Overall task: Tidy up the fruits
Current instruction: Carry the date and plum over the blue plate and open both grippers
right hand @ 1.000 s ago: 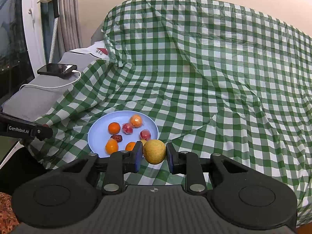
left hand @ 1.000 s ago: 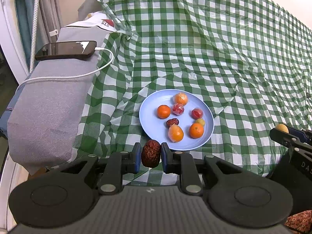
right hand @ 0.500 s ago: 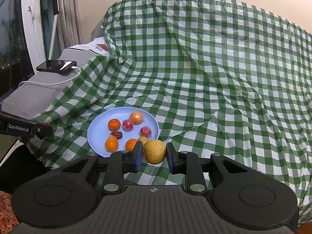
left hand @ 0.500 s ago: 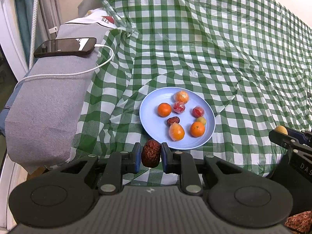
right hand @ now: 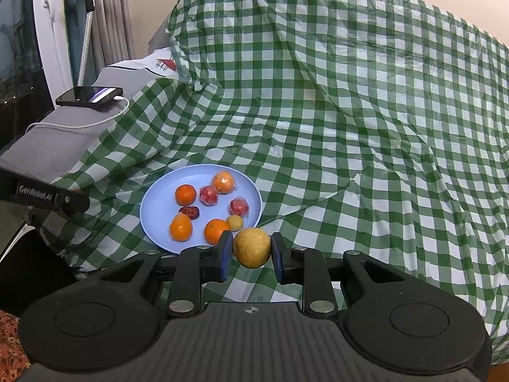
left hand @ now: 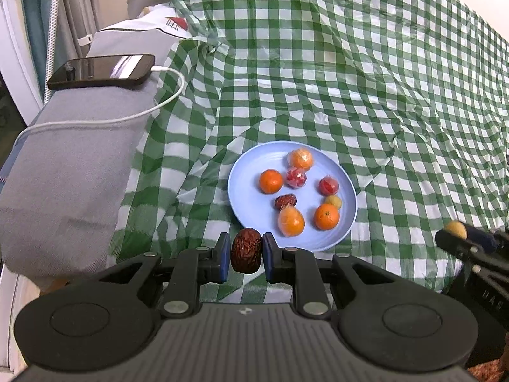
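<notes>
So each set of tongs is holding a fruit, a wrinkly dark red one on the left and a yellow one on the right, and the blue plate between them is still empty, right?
Not quite: the blue plate is not empty. The left wrist view shows seven small fruits on it. The rest holds: the left tongs grip the wrinkly dark red fruit, and the right tongs grip the yellow fruit.

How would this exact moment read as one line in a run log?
left tongs: shut on wrinkled dark-red date | right tongs: shut on round yellow fruit | light-blue round plate: eight fruits
</notes>
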Tool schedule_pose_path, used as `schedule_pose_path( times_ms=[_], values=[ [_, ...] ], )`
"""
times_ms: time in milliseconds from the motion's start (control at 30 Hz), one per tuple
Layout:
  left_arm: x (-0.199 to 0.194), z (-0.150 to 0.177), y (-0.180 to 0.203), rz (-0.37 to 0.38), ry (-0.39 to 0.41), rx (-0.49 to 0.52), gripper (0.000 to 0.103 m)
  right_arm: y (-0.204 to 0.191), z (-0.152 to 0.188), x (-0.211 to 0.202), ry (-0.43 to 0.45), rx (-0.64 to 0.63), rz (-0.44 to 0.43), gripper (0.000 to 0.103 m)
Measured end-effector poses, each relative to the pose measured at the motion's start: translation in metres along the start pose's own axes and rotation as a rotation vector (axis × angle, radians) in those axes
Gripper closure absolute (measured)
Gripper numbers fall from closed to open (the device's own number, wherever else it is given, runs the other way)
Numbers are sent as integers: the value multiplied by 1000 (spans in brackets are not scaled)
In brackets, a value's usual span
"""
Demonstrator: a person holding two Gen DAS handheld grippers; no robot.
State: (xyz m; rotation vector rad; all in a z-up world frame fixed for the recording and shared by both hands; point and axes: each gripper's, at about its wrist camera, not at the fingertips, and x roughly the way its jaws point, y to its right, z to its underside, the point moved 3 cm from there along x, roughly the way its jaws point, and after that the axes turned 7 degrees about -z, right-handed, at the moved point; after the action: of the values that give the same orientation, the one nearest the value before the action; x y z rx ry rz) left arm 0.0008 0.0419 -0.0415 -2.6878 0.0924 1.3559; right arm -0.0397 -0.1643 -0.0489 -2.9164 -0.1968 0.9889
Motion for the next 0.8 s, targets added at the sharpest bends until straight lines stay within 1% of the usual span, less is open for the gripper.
schedule_pose_path(
  times_ms=[100,300,533,700,800],
  values=[
    [7,-12,4,10,-1,-1,80,0,-3,6,6,-15,4,76],
    [25,-39,16,27,8,7,80,2,-14,32,-1,-15,-15,76],
    [63,-60,27,25,-40,31,80,-2,-31,76,-10,-18,-47,76],
    [92,-67,31,19,-75,51,80,-3,-35,108,-33,-42,-52,76],
    [109,-70,34,15,-93,61,80,-1,-35,124,-59,-36,-59,76]
  ],
)
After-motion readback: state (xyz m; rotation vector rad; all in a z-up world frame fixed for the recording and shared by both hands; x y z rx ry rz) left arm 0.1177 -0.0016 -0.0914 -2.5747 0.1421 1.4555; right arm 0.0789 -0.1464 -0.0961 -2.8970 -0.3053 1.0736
